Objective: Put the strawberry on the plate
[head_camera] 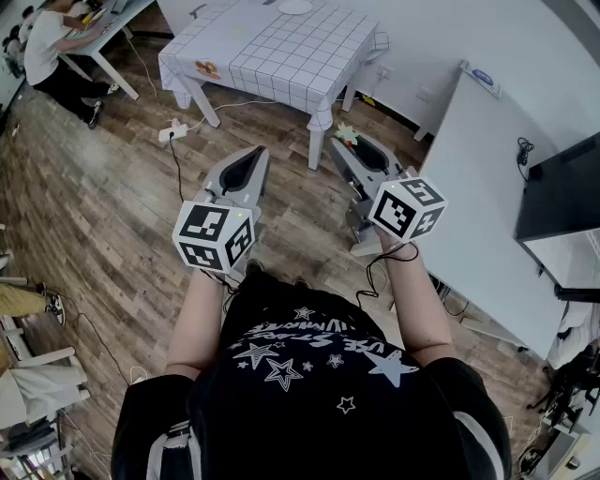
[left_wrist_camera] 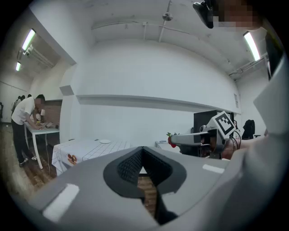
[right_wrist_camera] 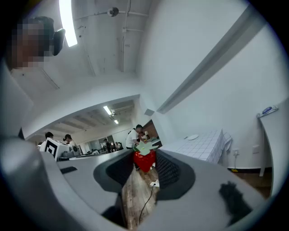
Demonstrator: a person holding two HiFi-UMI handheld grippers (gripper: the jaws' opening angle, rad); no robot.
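A red strawberry (right_wrist_camera: 144, 160) with a green leafy cap sits between the jaw tips of my right gripper (right_wrist_camera: 144, 157), which is shut on it and holds it in the air above the wooden floor. In the head view the strawberry (head_camera: 347, 134) shows at the front of the right gripper (head_camera: 350, 142). My left gripper (head_camera: 249, 156) is held beside it, level, its jaws meeting at the tip with nothing between them (left_wrist_camera: 142, 151). A white plate (head_camera: 294, 6) lies on the checked tablecloth (head_camera: 281, 47) ahead, small and far in both gripper views (left_wrist_camera: 104, 141) (right_wrist_camera: 193, 137).
A white table (head_camera: 487, 187) with a black monitor (head_camera: 562, 187) stands to the right. A power strip (head_camera: 172, 132) and cables lie on the floor by the checked table's legs. A person (head_camera: 47, 47) bends over another table at far left. Chairs stand at the left edge.
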